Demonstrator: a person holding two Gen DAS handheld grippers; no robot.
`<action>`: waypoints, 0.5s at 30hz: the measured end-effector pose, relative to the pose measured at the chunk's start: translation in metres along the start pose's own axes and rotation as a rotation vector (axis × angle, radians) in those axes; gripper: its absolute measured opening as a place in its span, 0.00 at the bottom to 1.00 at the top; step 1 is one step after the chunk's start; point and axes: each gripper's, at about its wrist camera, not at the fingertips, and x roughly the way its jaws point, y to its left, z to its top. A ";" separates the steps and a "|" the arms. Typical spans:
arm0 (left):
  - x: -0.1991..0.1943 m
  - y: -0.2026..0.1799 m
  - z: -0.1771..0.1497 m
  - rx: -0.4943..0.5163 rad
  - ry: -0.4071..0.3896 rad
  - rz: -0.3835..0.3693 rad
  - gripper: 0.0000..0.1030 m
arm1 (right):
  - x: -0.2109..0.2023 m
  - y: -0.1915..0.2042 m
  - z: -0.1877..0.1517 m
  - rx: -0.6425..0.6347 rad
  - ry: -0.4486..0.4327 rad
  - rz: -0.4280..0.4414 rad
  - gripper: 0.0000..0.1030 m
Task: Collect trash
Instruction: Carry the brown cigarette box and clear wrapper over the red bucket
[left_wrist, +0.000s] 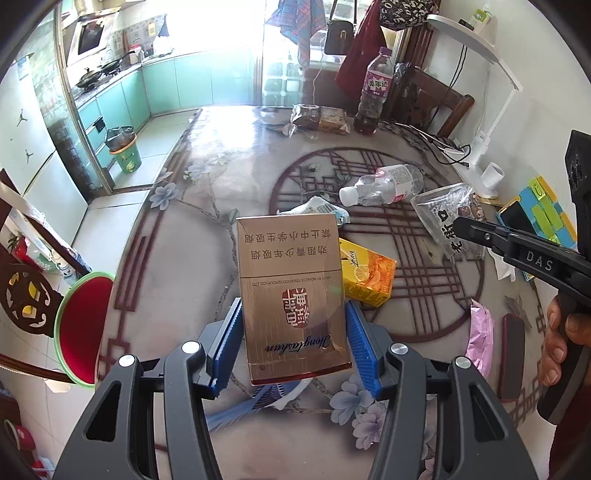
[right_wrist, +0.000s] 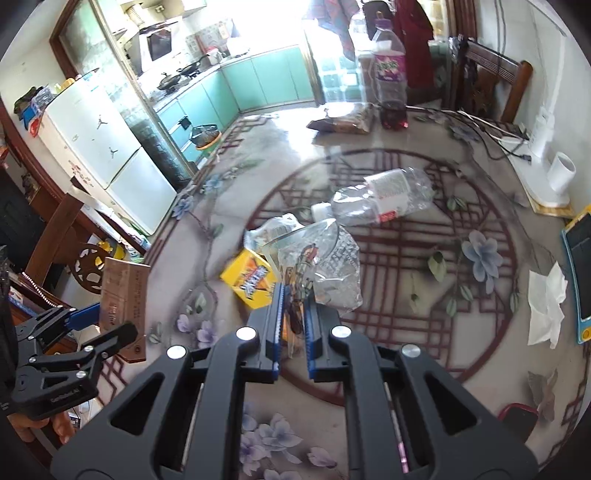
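Both your grippers are loaded, so you're at the carry step, not picking. Your left gripper (left_wrist: 293, 341) has its blue pads clamped on the sides of the gold cigarette pack (left_wrist: 291, 295), held clear above the table (left_wrist: 207, 206). Your right gripper (right_wrist: 293, 314) is pinched narrow on the crumpled clear plastic cup (right_wrist: 317, 262), lifted off the surface. Left on the table: empty water bottle (left_wrist: 384, 184), yellow drink carton (left_wrist: 369, 275), white tissue (right_wrist: 546, 302). Likely next: take both to a bin; the green bin (left_wrist: 127, 151) on the kitchen floor looks like the candidate. Keep your grip firm, the cup is flimsy.
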 end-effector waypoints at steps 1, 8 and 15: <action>-0.001 0.004 0.000 -0.005 -0.002 0.003 0.50 | 0.000 0.005 0.002 -0.008 -0.002 0.005 0.10; -0.006 0.038 -0.003 -0.056 -0.014 0.013 0.50 | 0.002 0.043 0.009 -0.055 -0.012 0.024 0.10; -0.015 0.082 -0.002 -0.078 -0.034 0.030 0.50 | 0.009 0.078 0.011 -0.061 -0.019 0.026 0.10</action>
